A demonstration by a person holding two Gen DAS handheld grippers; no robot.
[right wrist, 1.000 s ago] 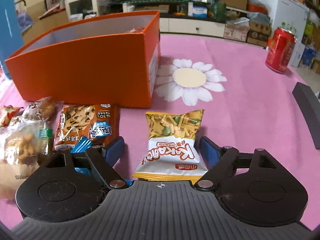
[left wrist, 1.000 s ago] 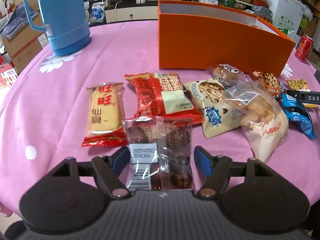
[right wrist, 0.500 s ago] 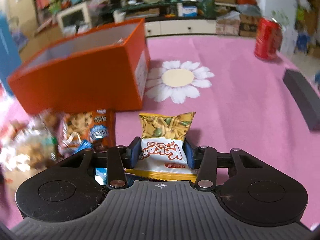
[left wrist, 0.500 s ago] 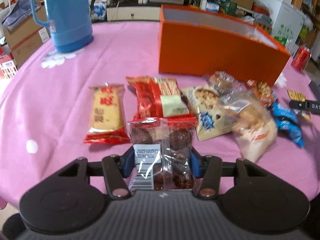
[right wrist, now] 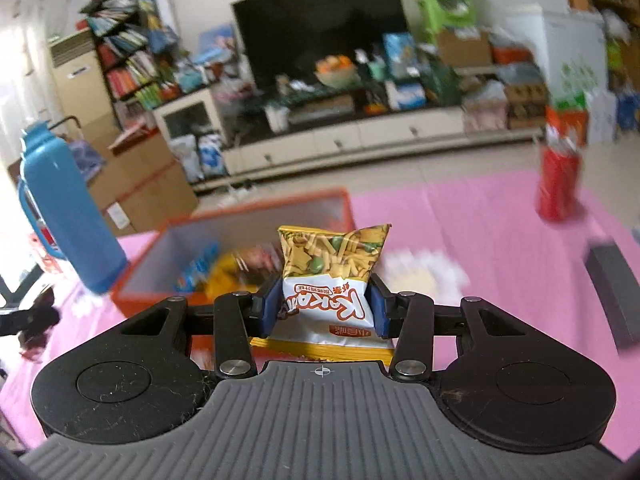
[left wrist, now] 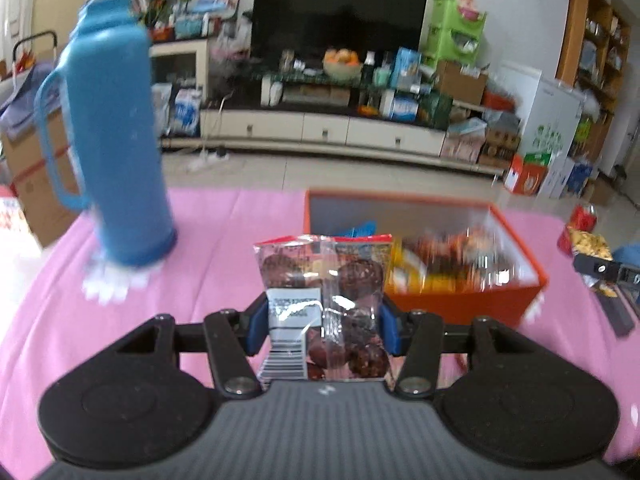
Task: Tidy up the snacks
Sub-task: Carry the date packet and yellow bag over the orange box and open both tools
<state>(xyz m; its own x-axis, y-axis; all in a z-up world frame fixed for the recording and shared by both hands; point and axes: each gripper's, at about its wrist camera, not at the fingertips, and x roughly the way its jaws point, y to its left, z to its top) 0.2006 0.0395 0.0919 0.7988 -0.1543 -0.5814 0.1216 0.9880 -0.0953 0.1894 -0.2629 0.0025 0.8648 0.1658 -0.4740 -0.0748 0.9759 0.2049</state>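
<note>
Gripping: left gripper (left wrist: 322,326) clamps clear cookie pack (left wrist: 325,312) | right gripper (right wrist: 326,310) clamps yellow snack bag (right wrist: 330,276) (both aloft) | orange box (left wrist: 460,304) ahead

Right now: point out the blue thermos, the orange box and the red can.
blue thermos (left wrist: 116,152), left wrist view, middle of its body.
orange box (left wrist: 460,306), left wrist view, near outer wall.
red can (right wrist: 558,184), right wrist view, middle of its blurred side.
</note>
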